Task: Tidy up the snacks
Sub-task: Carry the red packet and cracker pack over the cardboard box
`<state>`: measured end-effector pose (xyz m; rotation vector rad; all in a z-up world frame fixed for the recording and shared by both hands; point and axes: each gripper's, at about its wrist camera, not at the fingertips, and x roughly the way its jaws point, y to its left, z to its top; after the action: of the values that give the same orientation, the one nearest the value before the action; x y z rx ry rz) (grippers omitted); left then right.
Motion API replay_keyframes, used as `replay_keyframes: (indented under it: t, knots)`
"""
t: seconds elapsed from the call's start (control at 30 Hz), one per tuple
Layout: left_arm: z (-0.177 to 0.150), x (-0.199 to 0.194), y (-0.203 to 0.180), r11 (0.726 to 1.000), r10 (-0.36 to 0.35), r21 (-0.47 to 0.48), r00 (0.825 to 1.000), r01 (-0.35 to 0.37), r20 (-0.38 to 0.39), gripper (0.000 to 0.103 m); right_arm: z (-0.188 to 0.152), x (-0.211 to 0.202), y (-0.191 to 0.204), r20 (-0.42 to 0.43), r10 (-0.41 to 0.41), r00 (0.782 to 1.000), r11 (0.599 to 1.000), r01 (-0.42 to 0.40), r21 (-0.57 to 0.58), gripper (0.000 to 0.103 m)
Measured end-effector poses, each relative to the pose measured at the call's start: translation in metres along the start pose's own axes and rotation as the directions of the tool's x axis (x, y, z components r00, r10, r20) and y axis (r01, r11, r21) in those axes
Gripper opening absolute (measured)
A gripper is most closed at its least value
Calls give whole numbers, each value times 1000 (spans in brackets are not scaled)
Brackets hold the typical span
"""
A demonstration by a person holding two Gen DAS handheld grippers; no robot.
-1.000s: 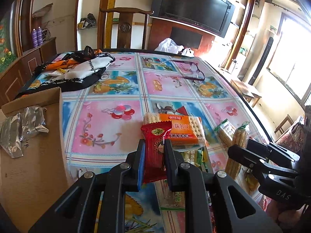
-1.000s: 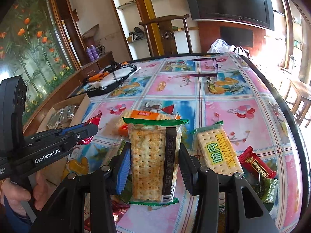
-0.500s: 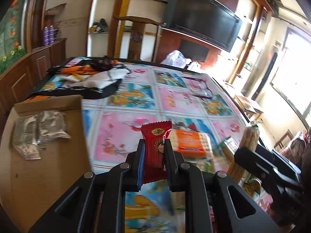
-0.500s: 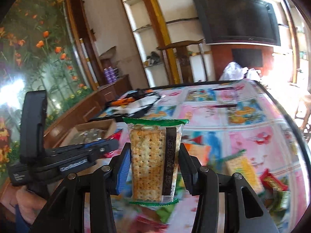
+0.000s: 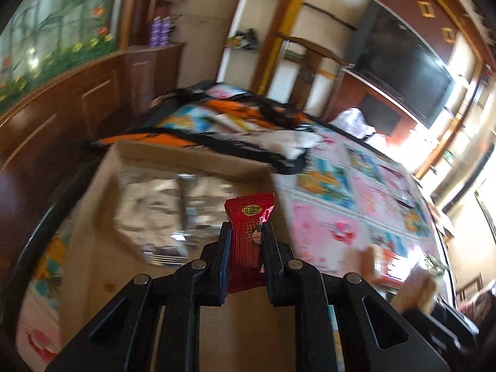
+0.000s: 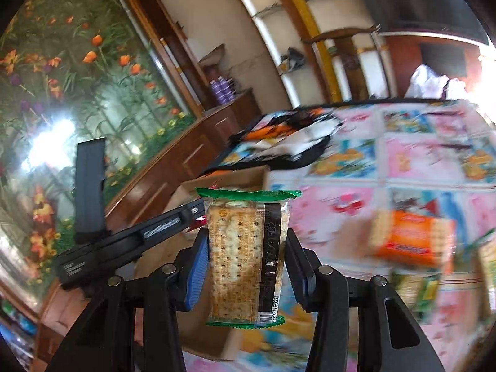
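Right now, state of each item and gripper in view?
left gripper: shut on red snack packet, above cardboard box
right gripper: shut on cracker pack, held upright
cardboard box: open, silver foil bags inside
orange biscuit pack: lying on table

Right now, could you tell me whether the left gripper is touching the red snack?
Touching: the left wrist view shows the left gripper pinching the red snack.

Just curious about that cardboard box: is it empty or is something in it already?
Not empty. The cardboard box is open on top, with crinkled silver foil packets lying inside.
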<state>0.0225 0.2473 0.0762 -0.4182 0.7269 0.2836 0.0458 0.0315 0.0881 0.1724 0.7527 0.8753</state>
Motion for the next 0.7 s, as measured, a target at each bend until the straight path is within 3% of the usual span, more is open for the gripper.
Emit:
replay_keyframes:
  t: [0.13,0.37,0.7]
  knots:
    - [1,10,25,997,48,-53,998,-51,-41,17,-2,31,15,-57,31,998,1000,-30,3,51]
    - [-3,22,33,993,100,-58,991,-105,-88,17,-5,84,18,-158,58,986,997,-49,60,51]
    - [-5,30,38,988,134,-65,985,-142,-109,17,1,116,-1,-194,69,979,988,-39,153,51]
